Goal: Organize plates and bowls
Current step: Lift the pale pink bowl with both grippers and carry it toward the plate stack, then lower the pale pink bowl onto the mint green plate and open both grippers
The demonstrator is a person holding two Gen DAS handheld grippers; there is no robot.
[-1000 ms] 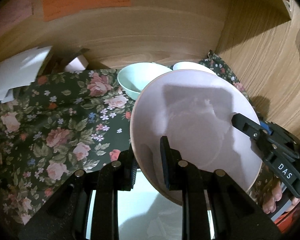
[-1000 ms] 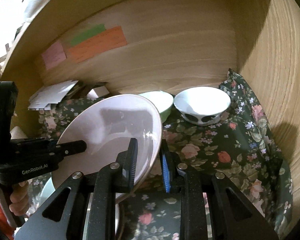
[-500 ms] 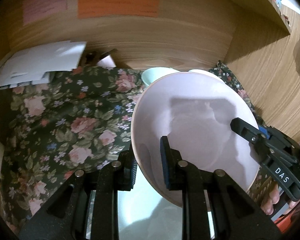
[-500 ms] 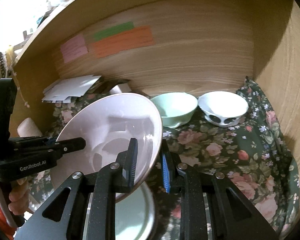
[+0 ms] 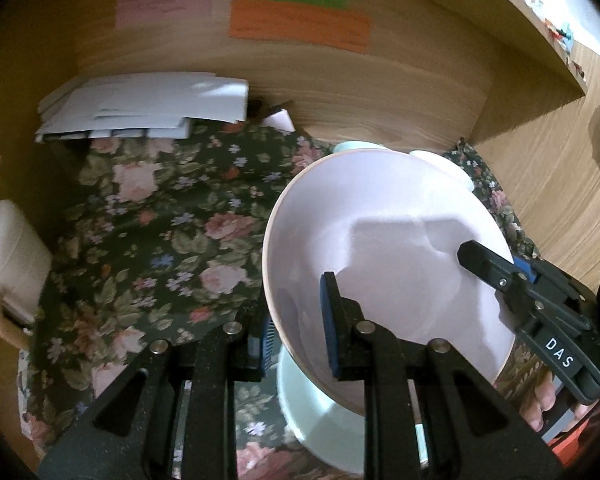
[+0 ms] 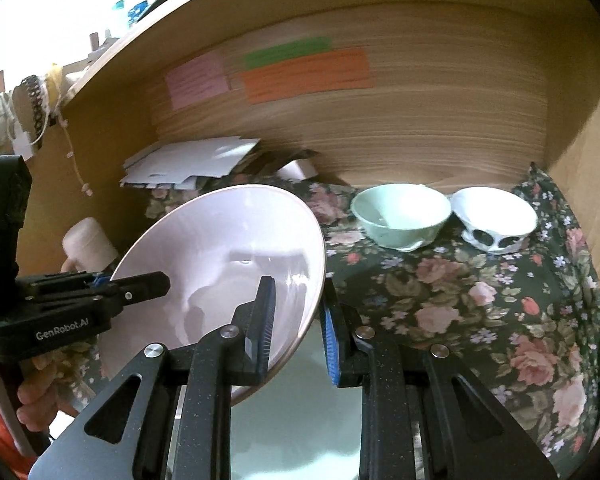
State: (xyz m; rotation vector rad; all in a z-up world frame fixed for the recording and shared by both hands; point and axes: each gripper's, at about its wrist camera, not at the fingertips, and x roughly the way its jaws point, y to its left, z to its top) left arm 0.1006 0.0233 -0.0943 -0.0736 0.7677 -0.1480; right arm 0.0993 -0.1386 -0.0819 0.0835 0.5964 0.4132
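A large pale pink plate point(image 5: 388, 248) point(image 6: 228, 248) is held tilted above the floral cloth by both grippers. My left gripper point(image 5: 296, 332) is shut on its left rim; it shows at the left of the right wrist view point(image 6: 140, 284). My right gripper point(image 6: 296, 320) is shut on its right rim; it shows at the right of the left wrist view point(image 5: 496, 276). A pale green plate point(image 5: 320, 420) point(image 6: 296, 420) lies under the pink one. A pale green bowl point(image 6: 400, 216) and a white bowl point(image 6: 496, 216) stand at the back right.
The floral cloth point(image 5: 160, 240) covers a wooden shelf with a back wall point(image 6: 380, 128) and a right side wall point(image 6: 592, 128). A stack of white papers point(image 5: 140, 108) lies at the back left. A cream mug point(image 5: 8, 256) stands at the left edge.
Both grippers have lifted the pink plate and drawn it back from the bowls. The green plate beneath it has come into view.
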